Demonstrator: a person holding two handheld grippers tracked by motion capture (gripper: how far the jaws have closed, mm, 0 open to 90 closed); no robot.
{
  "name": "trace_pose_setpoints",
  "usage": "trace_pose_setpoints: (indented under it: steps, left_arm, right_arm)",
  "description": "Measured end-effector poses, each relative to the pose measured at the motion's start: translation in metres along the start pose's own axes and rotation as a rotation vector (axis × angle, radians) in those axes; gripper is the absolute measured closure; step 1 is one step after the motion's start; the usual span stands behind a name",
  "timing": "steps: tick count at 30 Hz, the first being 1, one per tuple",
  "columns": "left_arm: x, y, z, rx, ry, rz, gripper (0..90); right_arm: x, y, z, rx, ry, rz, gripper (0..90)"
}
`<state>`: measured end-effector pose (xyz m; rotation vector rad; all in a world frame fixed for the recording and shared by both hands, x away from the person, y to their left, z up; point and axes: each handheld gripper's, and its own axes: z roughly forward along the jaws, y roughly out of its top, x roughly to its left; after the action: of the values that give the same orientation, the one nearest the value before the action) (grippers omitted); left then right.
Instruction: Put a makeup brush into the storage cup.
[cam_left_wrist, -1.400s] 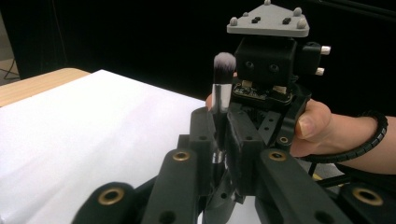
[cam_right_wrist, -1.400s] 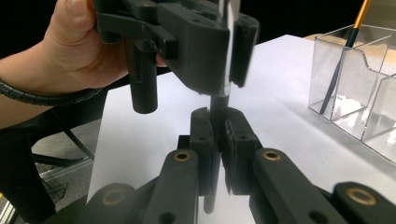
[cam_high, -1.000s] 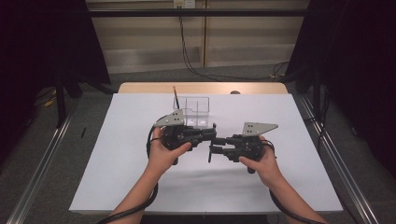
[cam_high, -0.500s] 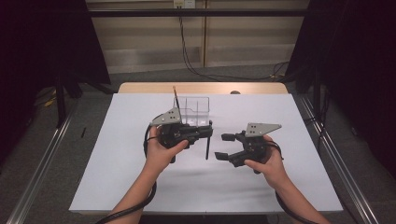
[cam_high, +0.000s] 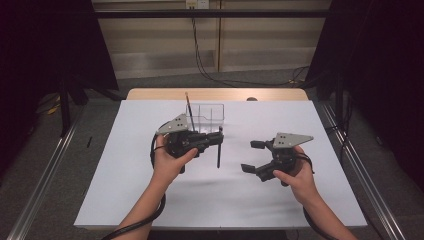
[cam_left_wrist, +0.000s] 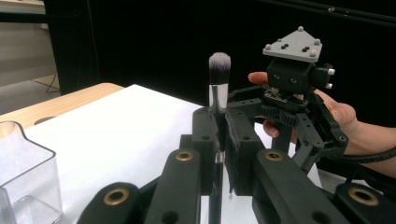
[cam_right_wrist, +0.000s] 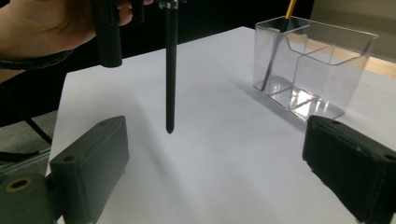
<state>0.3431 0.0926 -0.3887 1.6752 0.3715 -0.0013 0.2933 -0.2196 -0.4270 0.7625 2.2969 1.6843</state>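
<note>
- My left gripper (cam_high: 217, 137) is clamped on the makeup brush (cam_left_wrist: 218, 88), bristles up, handle hanging above the white table cover (cam_high: 150, 200)
- My right gripper (cam_high: 254, 156) has just been opening; its jaws stand wide, nothing between them
- The clear organizer (cam_high: 206, 116) sits just behind the left gripper, a pencil (cam_high: 189, 111) in it

A white-topped table (cam_high: 150, 200) stands on grey floor (cam_high: 60, 165), black curtains (cam_high: 45, 45) on both sides.

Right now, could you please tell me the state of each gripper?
Left gripper: shut on the brush, held upright above the table.
Right gripper: open, nothing between its jaws, which have just been opening.
</note>
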Motion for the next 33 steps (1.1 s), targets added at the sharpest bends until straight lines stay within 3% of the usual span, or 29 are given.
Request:
trace_pose_setpoints:
  steps: [22,33]
  left_arm:
    - [0.019,0.009,-0.013,-0.035,0.084,0.000,83.5]
    - [0.029,0.010,-0.016,-0.052,0.125,-0.005,83.6]
  right_arm:
    - [-0.009,-0.014,-0.026,0.012,-0.068,0.014,5.0]
    - [-0.010,-0.019,-0.033,0.014,-0.078,0.010,4.4]
